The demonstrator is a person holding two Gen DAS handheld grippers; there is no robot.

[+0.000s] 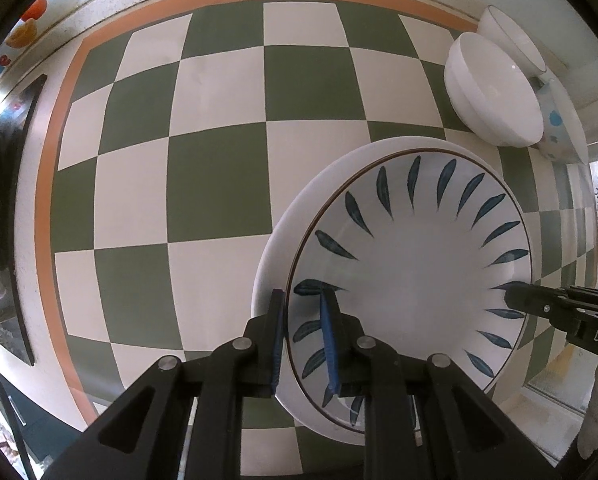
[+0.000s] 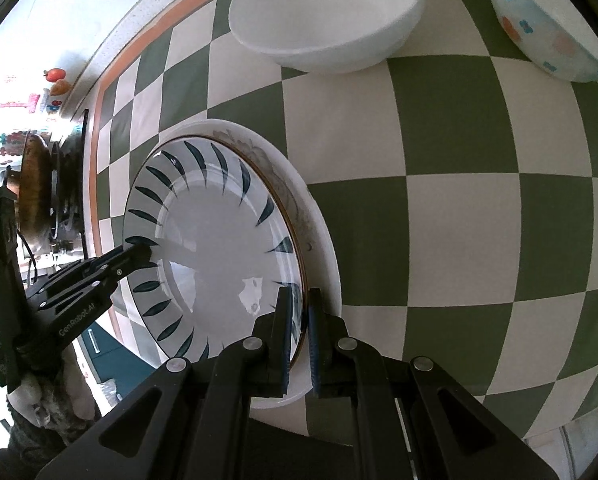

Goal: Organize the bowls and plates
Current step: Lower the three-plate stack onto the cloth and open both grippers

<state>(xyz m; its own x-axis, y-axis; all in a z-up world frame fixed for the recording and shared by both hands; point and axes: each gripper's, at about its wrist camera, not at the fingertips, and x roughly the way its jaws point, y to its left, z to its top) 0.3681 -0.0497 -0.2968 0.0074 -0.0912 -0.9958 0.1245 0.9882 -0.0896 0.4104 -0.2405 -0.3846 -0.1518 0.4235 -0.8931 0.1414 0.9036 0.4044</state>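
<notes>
The left gripper [image 1: 305, 334] has its jaws pinching the near rim of a round white ceramic plate painted with a ring of dark blue leaf strokes [image 1: 415, 276], 1 blue-padded finger outside the rim and 1 inside on the painted band. The right gripper [image 2: 299, 334] pinches the opposite rim of the same leaf-painted plate [image 2: 215, 248] in the same way, its jaws narrowed onto the brown-edged lip. This plate lies on top of a larger plain white plate [image 1: 295, 232], whose rim shows as a crescent just outside each pair of jaws, and both rest on the desk covered by a green and cream chequered cloth with an orange border [image 1: 215, 184]. Well ahead of the left jaws and to their right sits a stack of 2 plain white bowls [image 1: 495, 92], tilted, with another white bowl behind it and a pale bowl with coloured spots [image 2: 547, 24] just beside it, touching
</notes>
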